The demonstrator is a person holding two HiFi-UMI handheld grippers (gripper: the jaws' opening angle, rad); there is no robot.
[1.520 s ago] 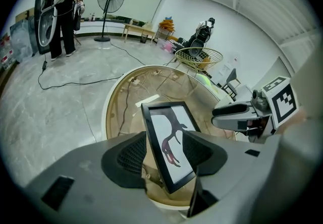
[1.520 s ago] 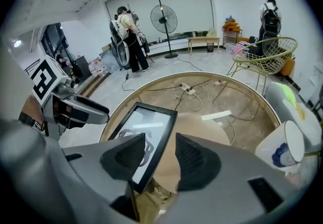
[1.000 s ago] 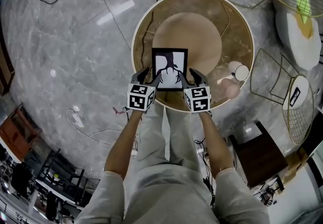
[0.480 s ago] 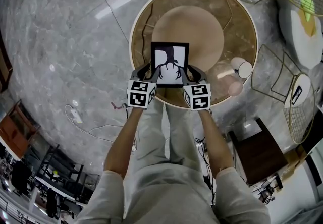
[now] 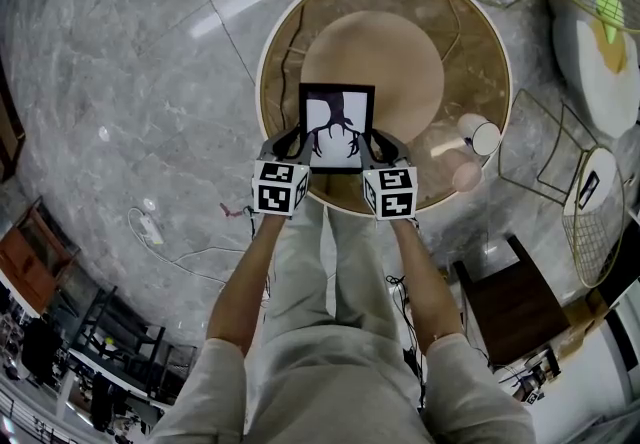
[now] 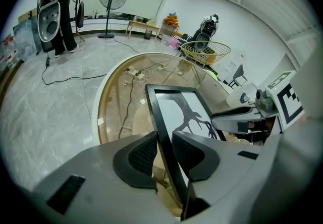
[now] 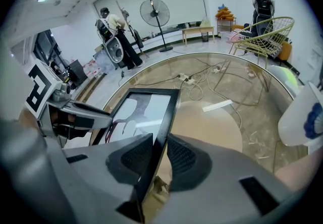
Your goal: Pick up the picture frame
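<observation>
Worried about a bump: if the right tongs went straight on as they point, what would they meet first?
The picture frame: its right edge sits between the right tongs; past it, probably the glass table, depth unclear.

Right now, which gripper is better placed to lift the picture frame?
Right, narrowly. The right gripper seems clamped on the picture frame at its right edge; the left gripper has just been closing its jaws onto the left edge, its pads barely touching.
</observation>
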